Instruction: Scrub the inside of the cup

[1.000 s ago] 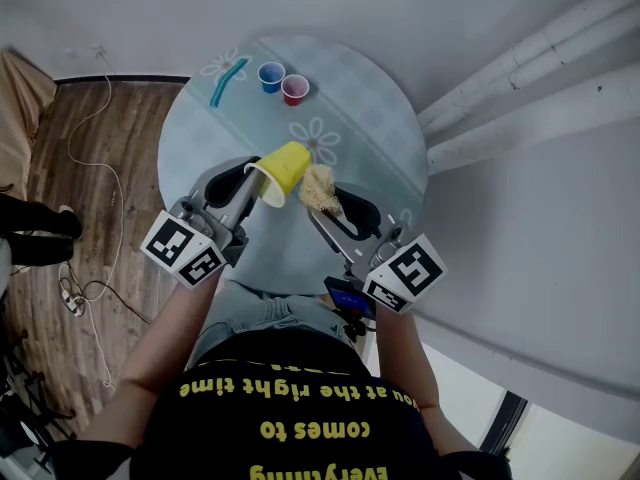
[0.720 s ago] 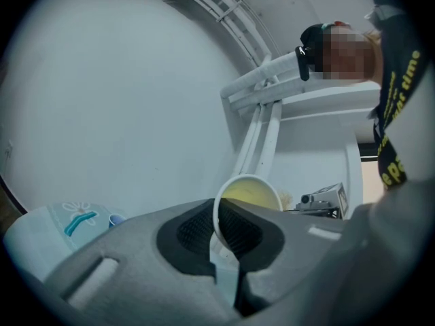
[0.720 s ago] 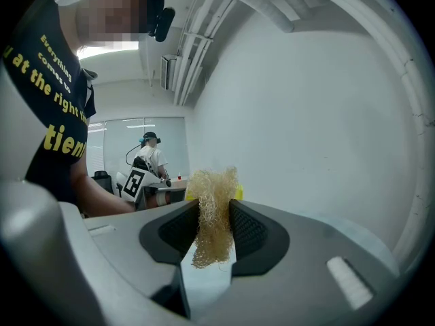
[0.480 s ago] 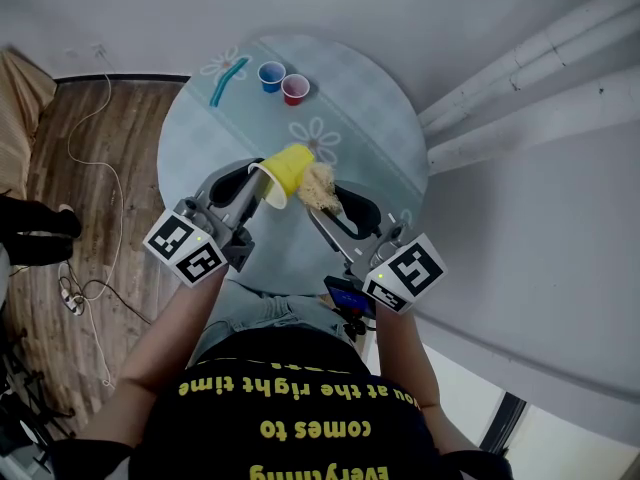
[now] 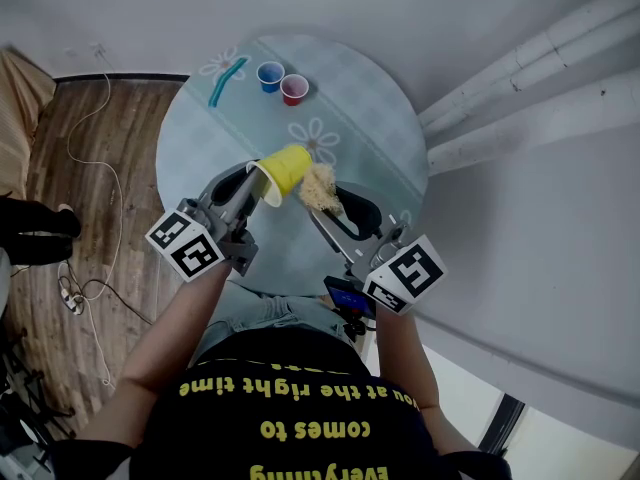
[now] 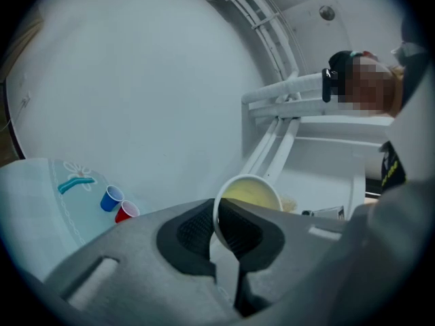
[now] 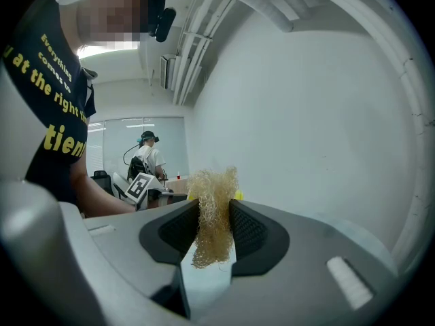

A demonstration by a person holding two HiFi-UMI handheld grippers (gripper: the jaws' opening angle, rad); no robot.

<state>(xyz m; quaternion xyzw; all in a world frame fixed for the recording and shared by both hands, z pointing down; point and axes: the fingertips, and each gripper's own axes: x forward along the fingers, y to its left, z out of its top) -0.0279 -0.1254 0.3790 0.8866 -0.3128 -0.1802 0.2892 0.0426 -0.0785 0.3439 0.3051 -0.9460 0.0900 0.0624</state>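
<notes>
Lurker: Cup check, where's the yellow cup (image 5: pixel 285 171) right now?

Regular: Up in the air over the middle of the desk (image 5: pixel 380 128), lying on its side. The left gripper (image 5: pixel 250 186) has it by the rim. Its jaws pinch the wall, one pad inside the mouth and one outside. The mouth faces back toward the person and the base points toward the far edge.

Lurker: And the scrubby thing?

Regular: The scrubber (image 5: pixel 318 188) is a wiry tan tuft squeezed between the jaws of the right gripper (image 5: pixel 330 206), poking out above and below the pads. It sits just beside the cup's outer wall near the base, on the right side, so the cup's own wall is between it and the inside. Can't tell if they actually touch.

Lurker: Anything else lying about?

Regular: Yeah. Near the far edge of the desk there's a blue cup (image 5: pixel 270 76) and a red cup (image 5: pixel 294 89), both upright and just beside each other. A teal stick-like thing (image 5: pixel 227 81) lies to their left. All of that is well apart from the grippers. The desk itself is round, pale blue with a daisy print. Off its left edge is wood floor (image 5: pixel 60 168) with a thin cable (image 5: pixel 95 178) looping over it. Off the right edge, white pipes (image 5: pixel 520 58) run along the wall. The right gripper view also catches another person (image 7: pixel 146 156) far in the background.
</notes>
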